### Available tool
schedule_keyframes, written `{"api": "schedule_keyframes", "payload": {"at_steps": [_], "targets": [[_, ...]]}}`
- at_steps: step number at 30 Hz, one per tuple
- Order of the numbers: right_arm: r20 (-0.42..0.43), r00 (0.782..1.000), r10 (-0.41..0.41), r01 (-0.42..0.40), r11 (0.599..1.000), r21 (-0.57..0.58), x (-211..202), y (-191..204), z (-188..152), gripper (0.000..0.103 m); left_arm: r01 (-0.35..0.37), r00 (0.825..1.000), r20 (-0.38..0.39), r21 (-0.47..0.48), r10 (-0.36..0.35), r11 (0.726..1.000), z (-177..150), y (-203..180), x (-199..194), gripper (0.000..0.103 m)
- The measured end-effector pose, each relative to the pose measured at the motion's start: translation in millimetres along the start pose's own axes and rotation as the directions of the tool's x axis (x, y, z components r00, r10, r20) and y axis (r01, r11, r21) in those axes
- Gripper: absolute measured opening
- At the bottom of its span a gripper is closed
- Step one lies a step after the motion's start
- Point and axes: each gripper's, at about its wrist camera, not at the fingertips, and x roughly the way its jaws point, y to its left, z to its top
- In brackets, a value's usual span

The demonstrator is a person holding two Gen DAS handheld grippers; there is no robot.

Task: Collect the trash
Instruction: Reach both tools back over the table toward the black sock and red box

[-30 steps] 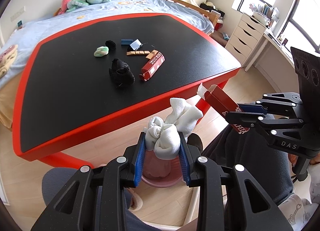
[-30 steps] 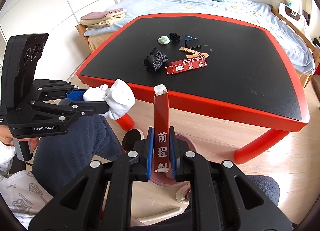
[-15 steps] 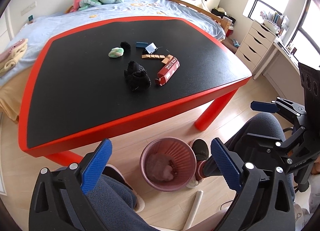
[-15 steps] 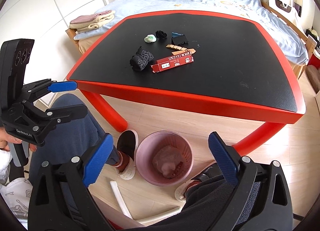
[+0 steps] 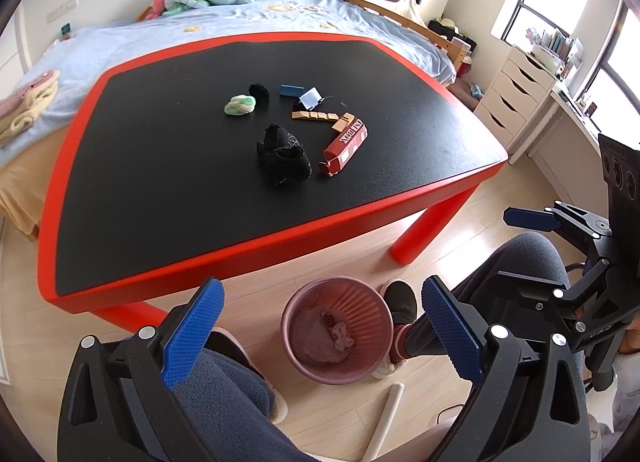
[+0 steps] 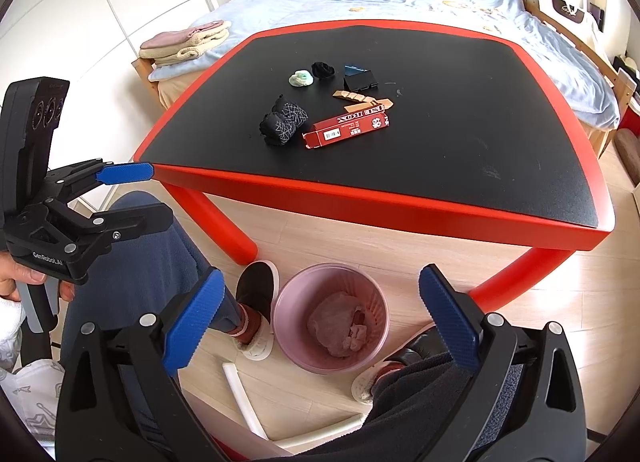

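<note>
Above the round pink ribbed plastic bin [image 5: 336, 336] on the floor, left tool [image 5: 320, 336] and right tool [image 6: 320, 326] hang released, empty; crumpled trash lies inside, near the red-rimmed black desk [image 5: 240, 250].

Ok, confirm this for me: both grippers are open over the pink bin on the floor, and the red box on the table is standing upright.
Not quite. The red box lies flat on its side on the table, as the right wrist view shows. The rest holds: left gripper and right gripper are open and empty above the pink bin on the floor.
</note>
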Motion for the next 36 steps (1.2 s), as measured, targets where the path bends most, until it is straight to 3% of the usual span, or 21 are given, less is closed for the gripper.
{"api": "schedule_keyframes", "payload": {"at_steps": [12, 26, 36], "targets": [[0.03, 1.0, 0.0, 0.001, 0.999, -0.034, 1, -3, 36, 0.097, 0.007, 1.0, 0.012, -0.041, -0.007, 0.999, 35, 17, 2, 0.095], [0.006, 1.0, 0.011, -0.01, 0.995, -0.102, 35, -15, 93, 0.097, 0.034, 0.997, -0.062, -0.139, -0.043, 0.99, 79, 46, 45, 0.095], [-0.059, 0.998, 0.024, -0.031, 0.992, -0.124, 78, -25, 113, 0.097, 0.068, 0.985, -0.141, -0.207, -0.098, 0.976, 93, 64, 84, 0.095]]}}
